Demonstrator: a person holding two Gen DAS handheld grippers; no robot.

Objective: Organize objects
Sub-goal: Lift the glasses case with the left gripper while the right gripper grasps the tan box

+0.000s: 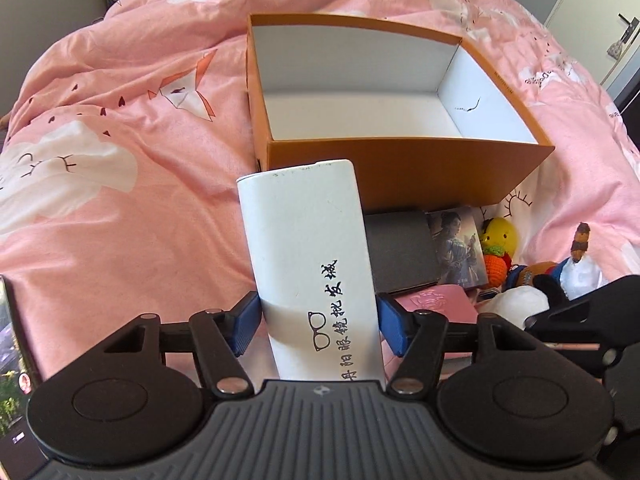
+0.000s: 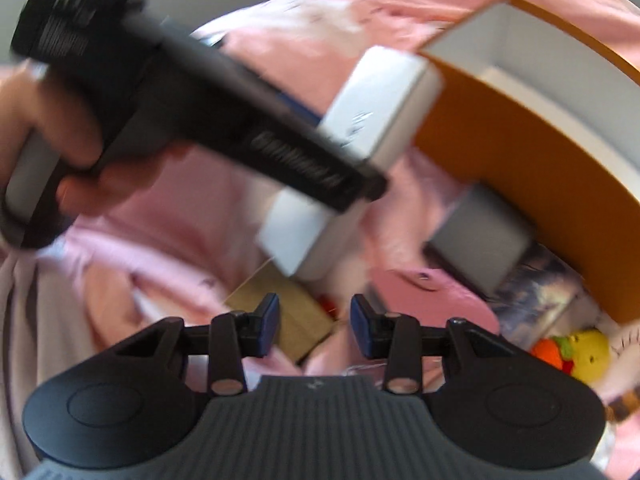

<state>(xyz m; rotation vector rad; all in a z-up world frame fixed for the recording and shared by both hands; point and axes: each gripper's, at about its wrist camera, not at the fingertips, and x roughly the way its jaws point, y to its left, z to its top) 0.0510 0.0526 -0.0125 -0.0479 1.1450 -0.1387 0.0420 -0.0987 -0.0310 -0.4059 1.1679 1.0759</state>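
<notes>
Transfer of the tall white cardboard glasses case with black lettering (image 1: 316, 264) looks like the step in hand: your left gripper (image 1: 318, 322) has its blue pads against both sides of the case, pinching it near its lower end, and the case stands lifted in front of the near wall of the open orange cardboard box with the white lining (image 1: 408, 168). The box sits on the pink printed bedspread (image 1: 132, 128) and shows nothing inside from this angle.

Your right gripper (image 2: 314, 326) has its jaws part-way apart with nothing between them; it hangs over the clutter just in front of the box. That view is blurred, so I cannot tell what lies directly beneath it.

Next, by my reading, you need to carry the case up and over the near wall, then lay it flat on the box floor before you spread the jaws. Mind the rim: the case is long and held low, so it may tip.

The yellow crocheted doll (image 1: 500, 240) and the grey flat box (image 1: 400, 252) wait beside the box.
</notes>
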